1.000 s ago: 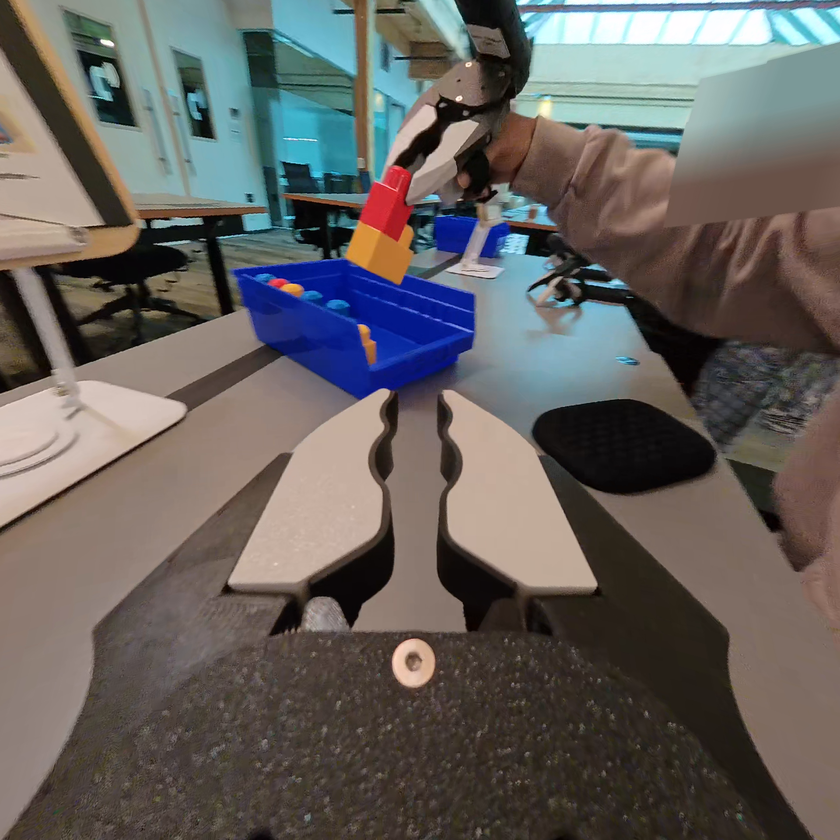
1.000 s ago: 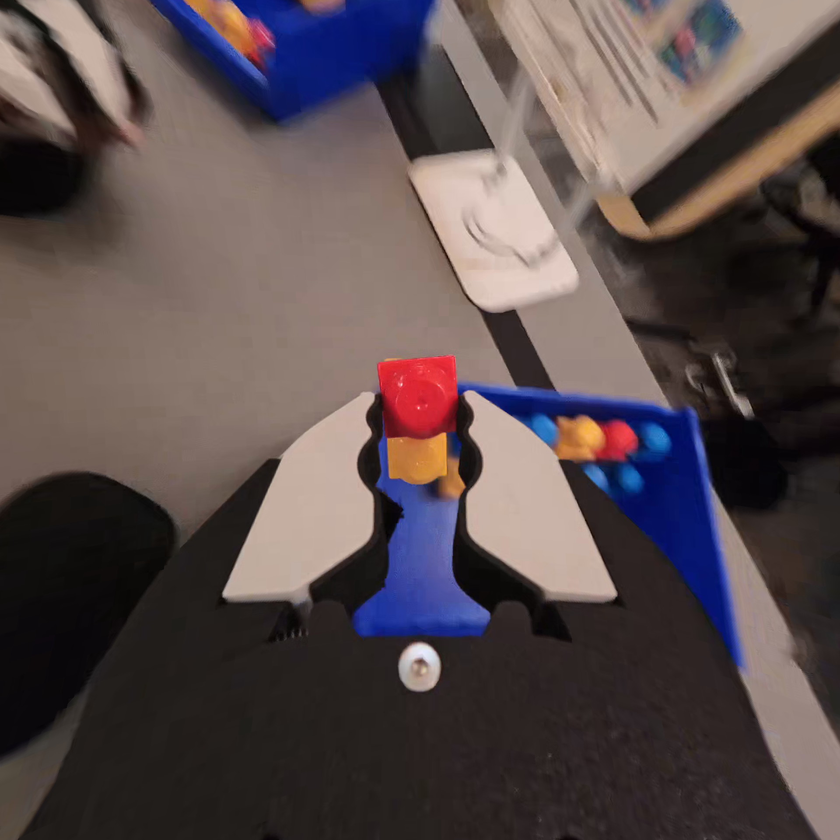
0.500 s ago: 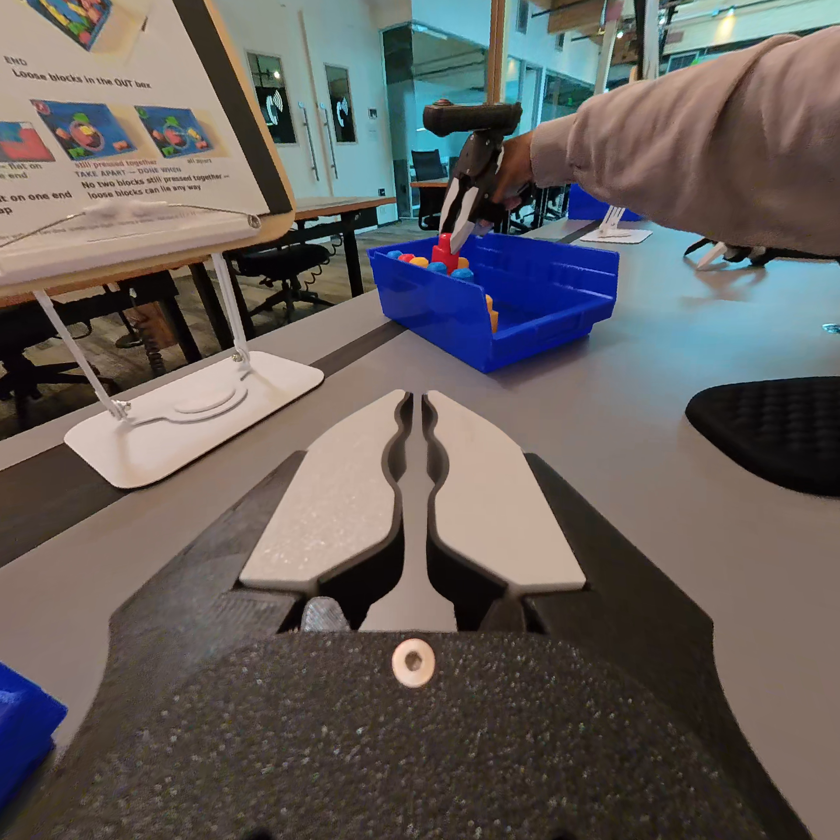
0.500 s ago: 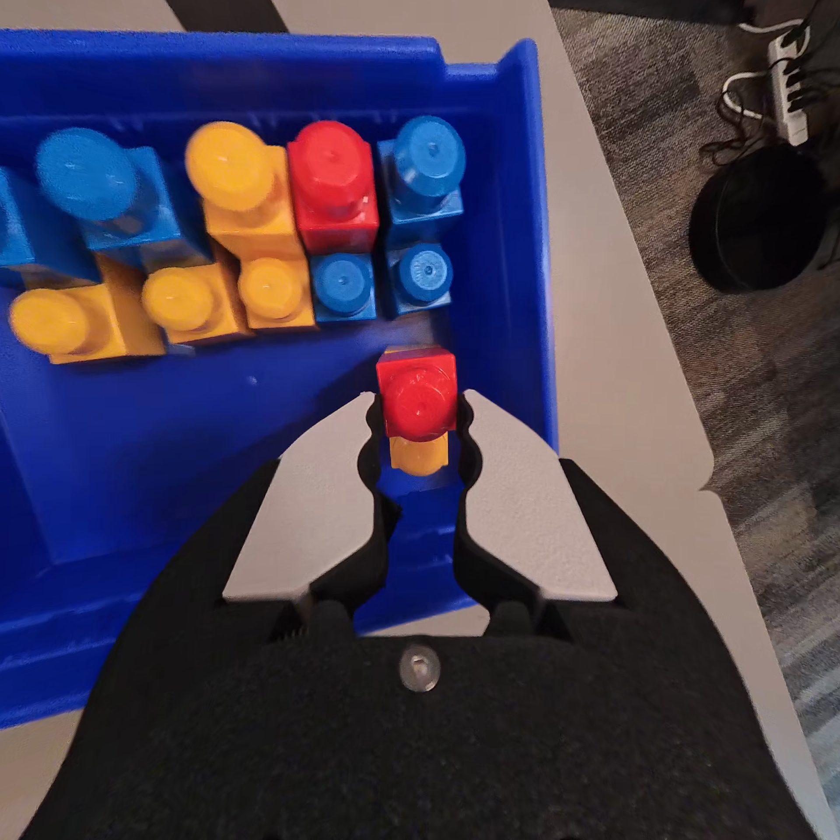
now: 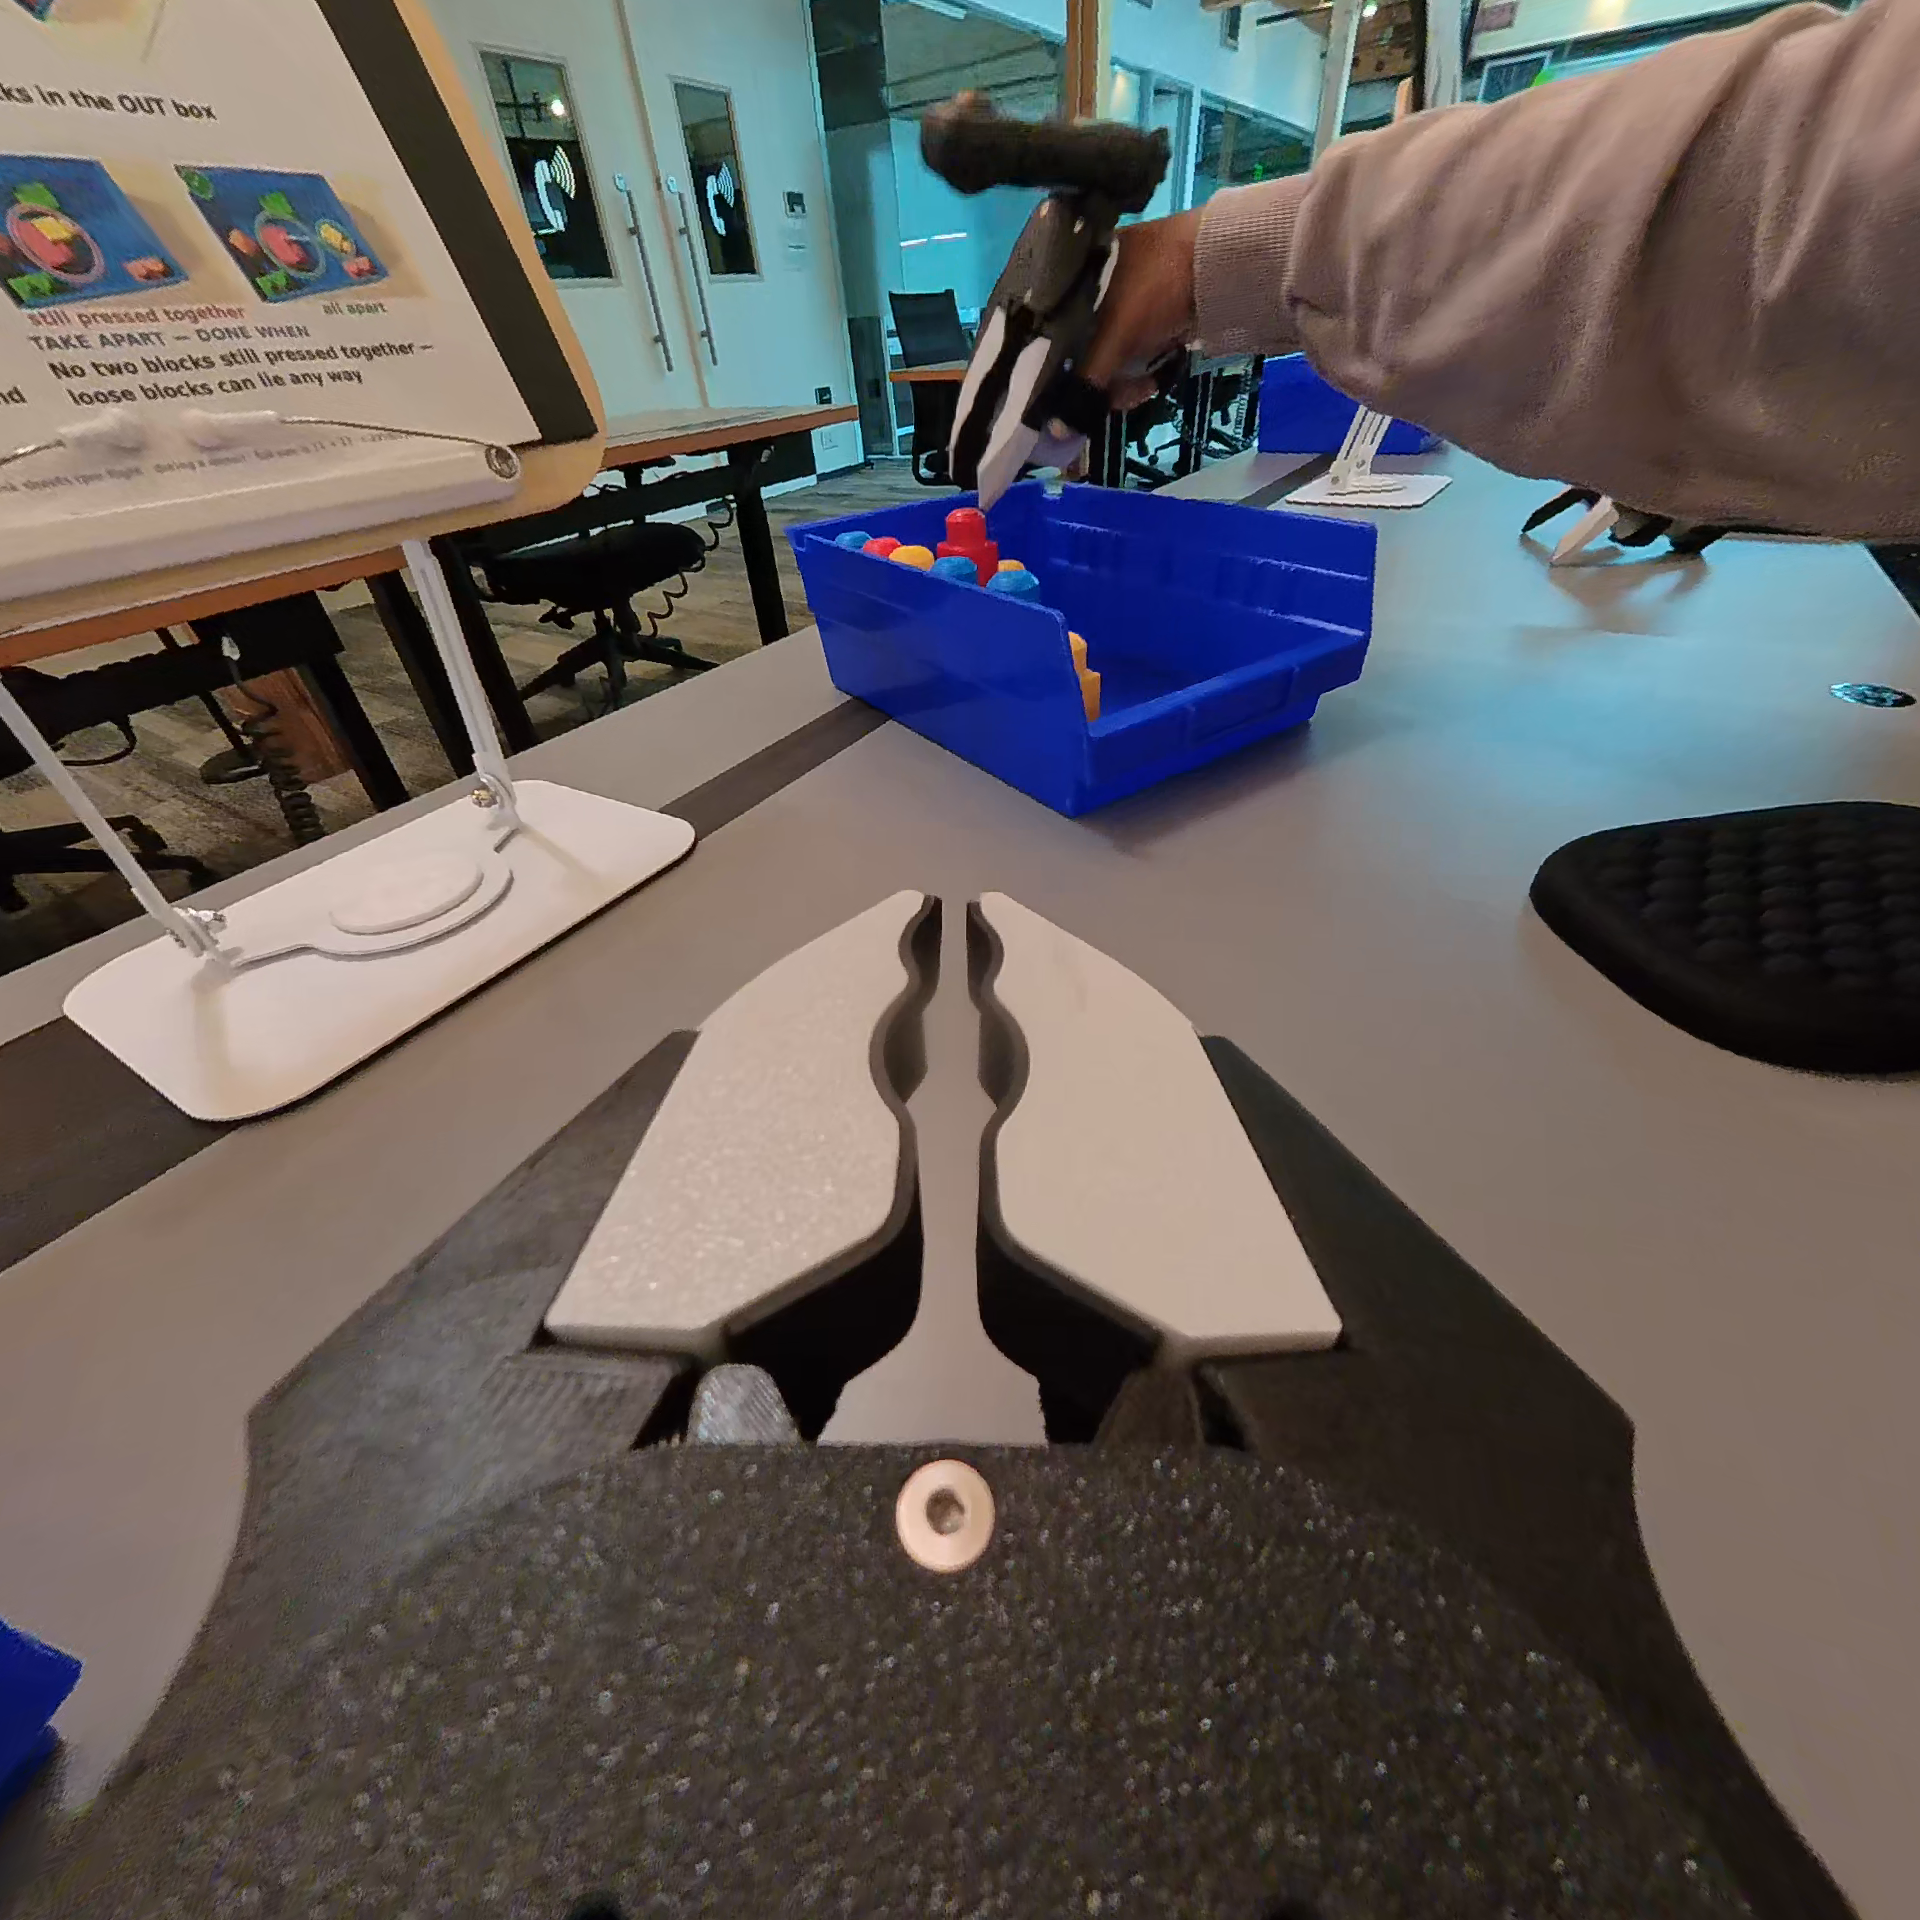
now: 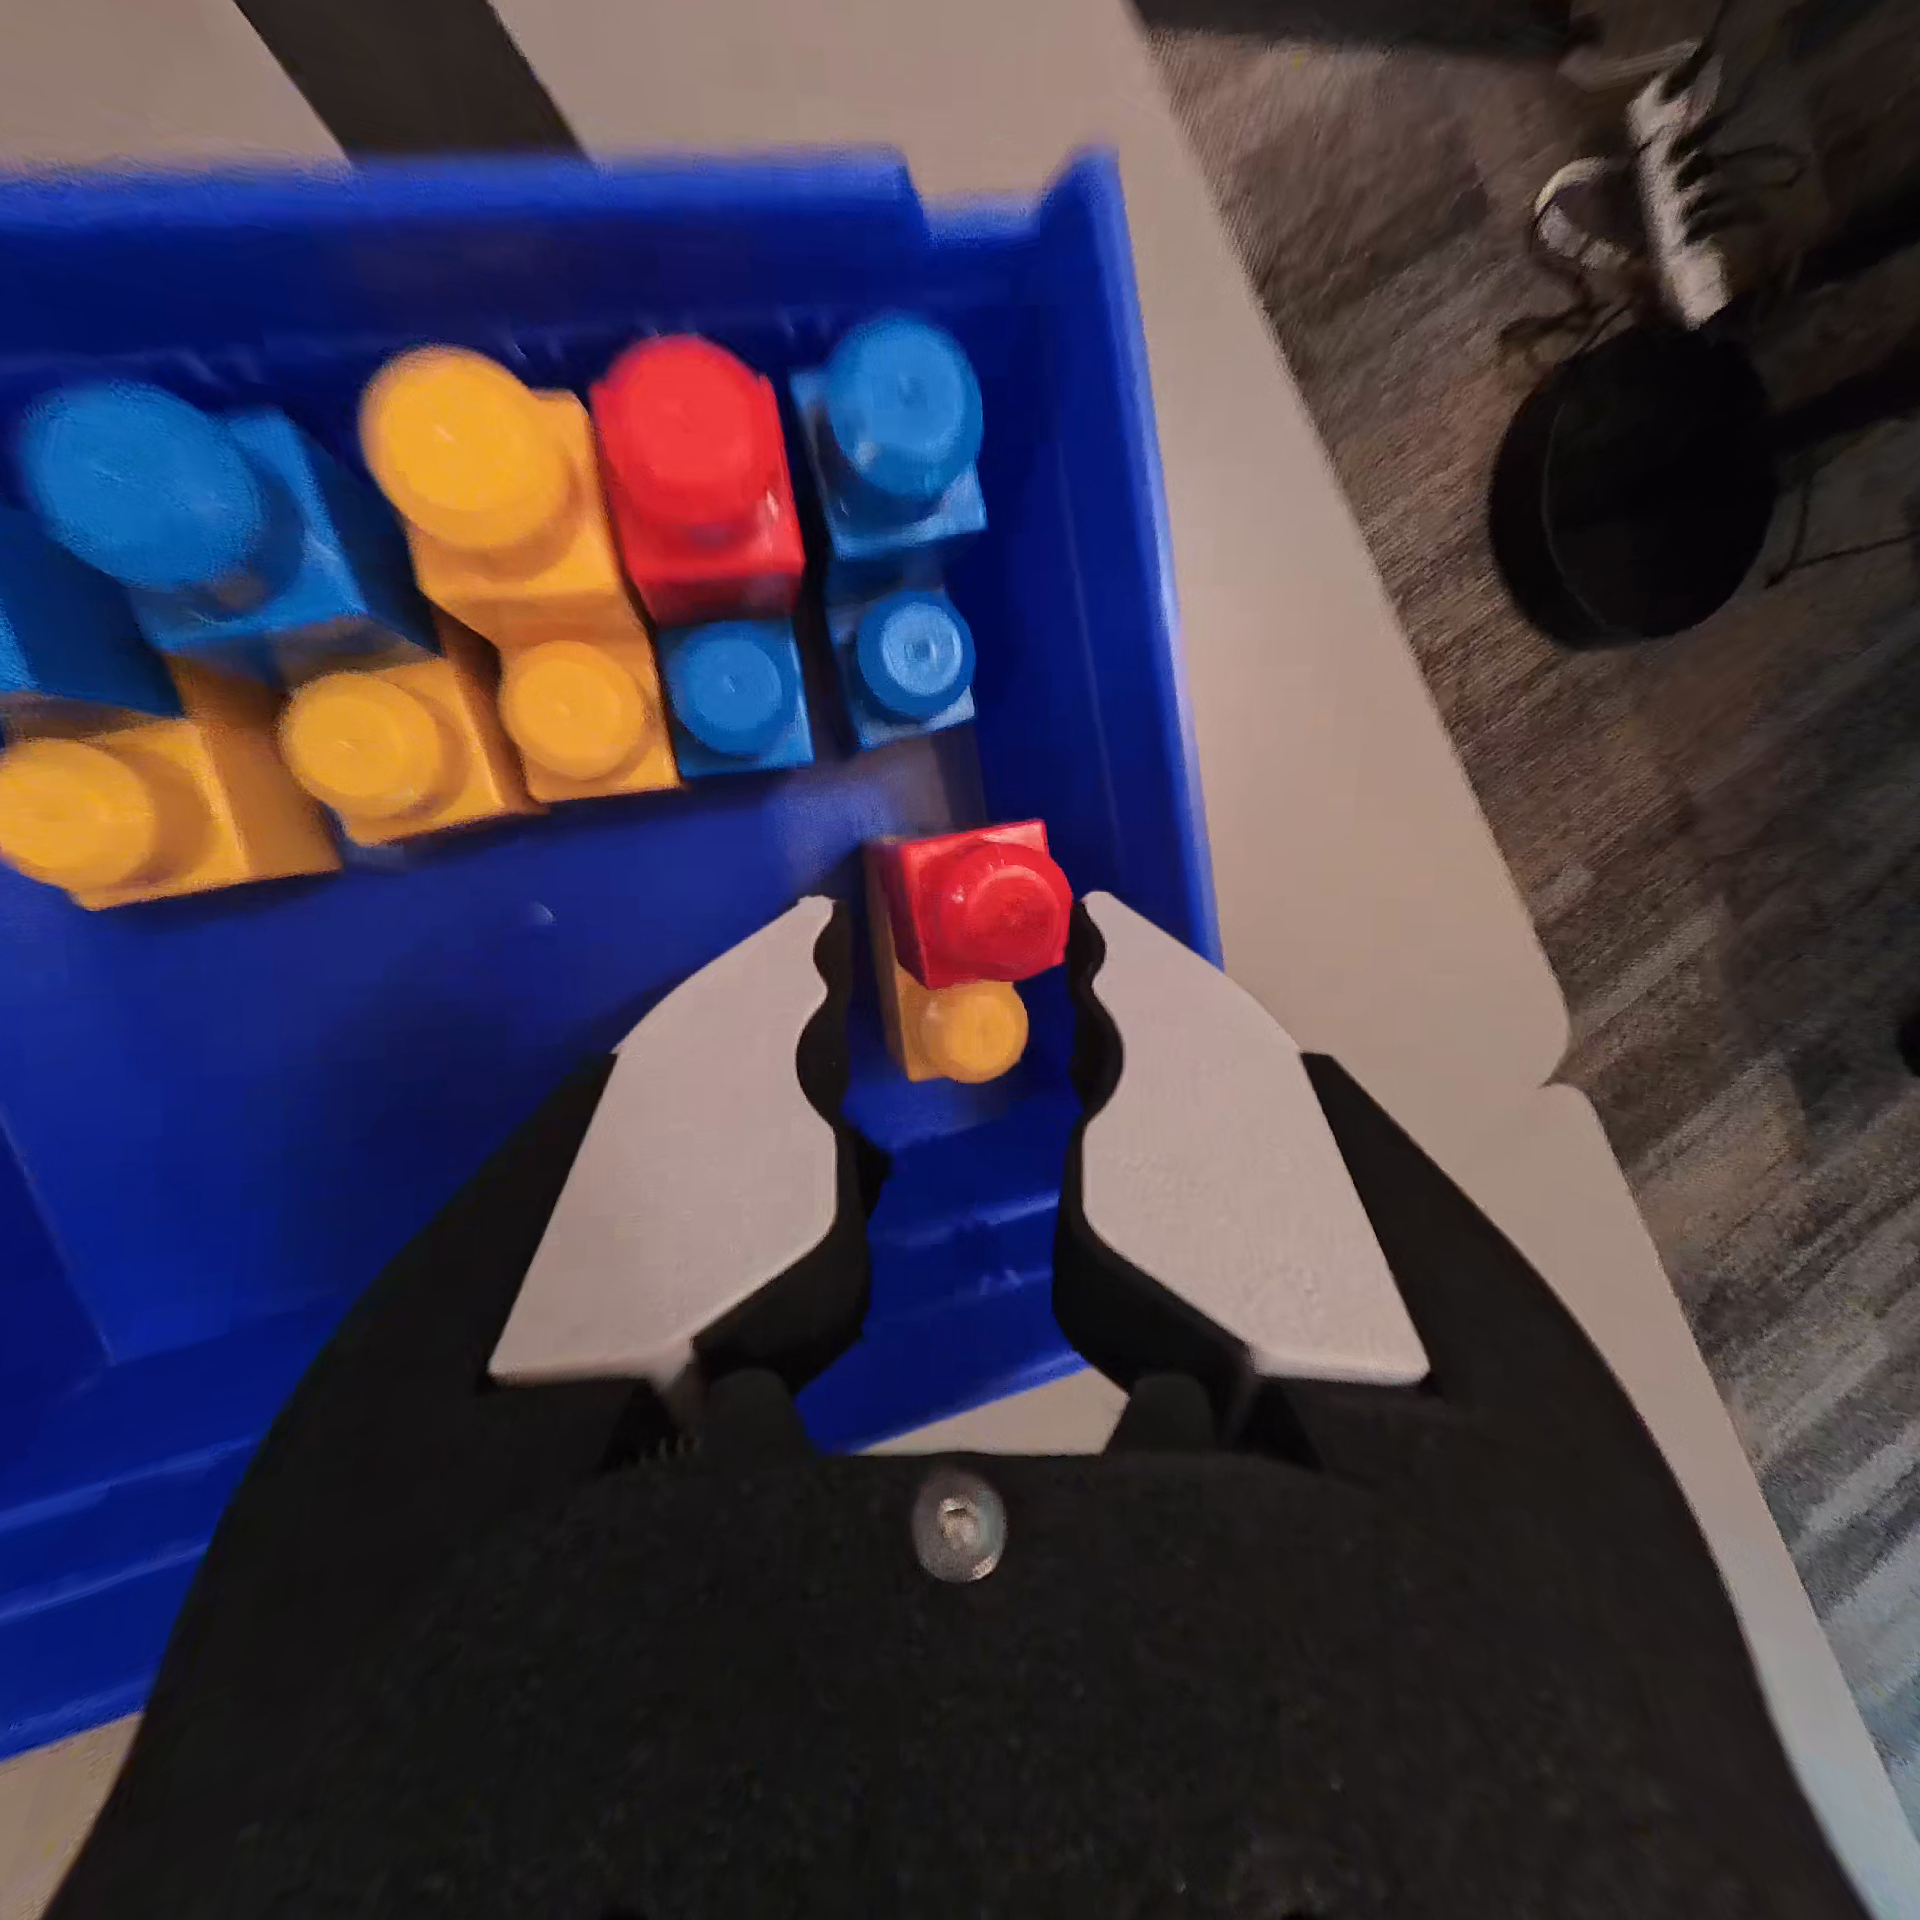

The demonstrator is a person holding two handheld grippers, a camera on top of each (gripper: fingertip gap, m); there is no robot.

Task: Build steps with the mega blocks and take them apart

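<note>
1. While its jaws stand almost touching over bare grey table [image 5: 1455, 935], the left gripper [image 5: 954, 914] holds nothing.
2. Right gripper [image 6: 956, 914], jaws parted, brackets the red-on-yellow block step [image 6: 971, 951] (blurred) at centre frame, inside the blue bin [image 6: 1122, 520].

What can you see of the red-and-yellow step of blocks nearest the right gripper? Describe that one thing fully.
The red-and-yellow step is two glossy plastic blocks pressed together: a red one-stud cube sits on the far half of a longer yellow block, whose near stud is bare. It stands upright on the floor of the blue bin, in the corner beside its side wall, apart from the row of other steps. The right gripper is open around it, fingertips flanking the red cube; whether they touch is unclear in the blurred view.
</note>
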